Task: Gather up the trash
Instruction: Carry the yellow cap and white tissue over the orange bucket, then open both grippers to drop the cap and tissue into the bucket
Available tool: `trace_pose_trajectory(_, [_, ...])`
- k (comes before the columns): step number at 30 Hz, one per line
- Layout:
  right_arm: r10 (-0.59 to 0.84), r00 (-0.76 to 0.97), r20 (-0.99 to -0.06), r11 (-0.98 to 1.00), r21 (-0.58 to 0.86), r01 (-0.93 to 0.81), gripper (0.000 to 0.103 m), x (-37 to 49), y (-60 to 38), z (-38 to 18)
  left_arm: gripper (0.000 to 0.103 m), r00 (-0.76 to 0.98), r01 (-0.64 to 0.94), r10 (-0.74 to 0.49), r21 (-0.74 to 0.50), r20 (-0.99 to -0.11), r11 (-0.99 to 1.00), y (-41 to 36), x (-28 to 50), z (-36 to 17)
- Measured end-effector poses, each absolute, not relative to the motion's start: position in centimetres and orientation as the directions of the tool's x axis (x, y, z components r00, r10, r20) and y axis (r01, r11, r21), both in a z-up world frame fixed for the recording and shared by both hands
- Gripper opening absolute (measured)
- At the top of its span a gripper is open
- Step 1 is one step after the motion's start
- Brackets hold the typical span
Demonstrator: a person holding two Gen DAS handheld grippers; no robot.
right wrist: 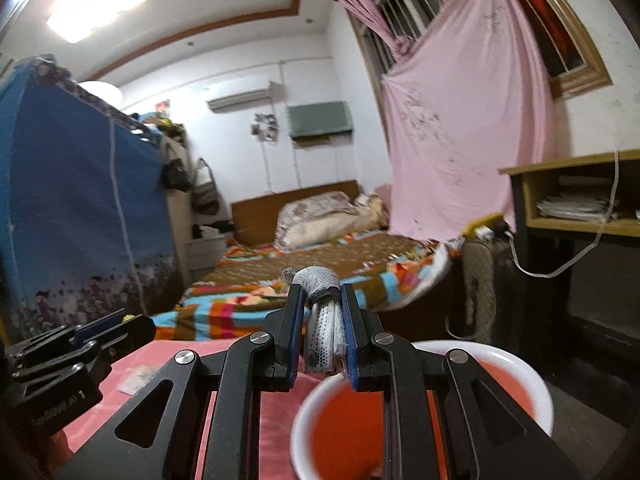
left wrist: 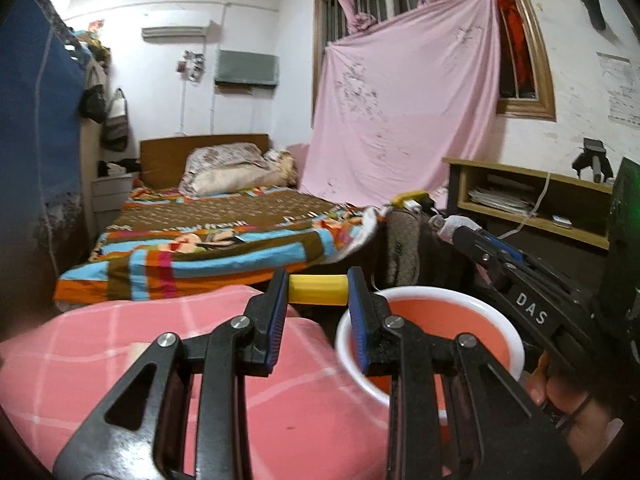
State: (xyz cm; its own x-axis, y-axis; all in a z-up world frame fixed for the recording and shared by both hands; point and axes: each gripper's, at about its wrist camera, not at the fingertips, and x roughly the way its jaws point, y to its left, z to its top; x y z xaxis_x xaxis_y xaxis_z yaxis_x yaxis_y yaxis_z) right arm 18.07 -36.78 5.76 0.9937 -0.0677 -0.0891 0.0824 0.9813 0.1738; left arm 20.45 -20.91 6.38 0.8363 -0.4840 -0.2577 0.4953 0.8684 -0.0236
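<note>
The left gripper pinches a short yellow tube crosswise between the tips of its blue-padded fingers, the tube bridging the gap from one pad to the other and sticking out a little past neither side. Below and to the right of those fingers stands a white-rimmed bin with a red-orange inside, its rim passing just under the right-hand finger; the tube hangs beside the bin's rim, toward the bed, not over its opening. The right gripper is clamped on a crumpled grey-and-white wrapper, which stands up between the pads and curls over above their tips; its lower end hangs just above the near rim of the same bin. In the left wrist view the right gripper reaches in from the right, a bare hand around its handle, the white wrapper at its tip, above the bin's far side. A pink checked cloth lies under the left gripper, and beyond it a bed with a striped cover.
</note>
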Motion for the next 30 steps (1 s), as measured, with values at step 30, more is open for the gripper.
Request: trace_pose_trajectory(30, [-0.143, 0.918, -0.371, 0.939, 0.241, 0.243, 0.017, 19.7, -42.4, 2.3, 0.01, 0.514, 0.613, -0.574, -0.195, -0.638, 0.765, -29.5, 25.8, 1.2])
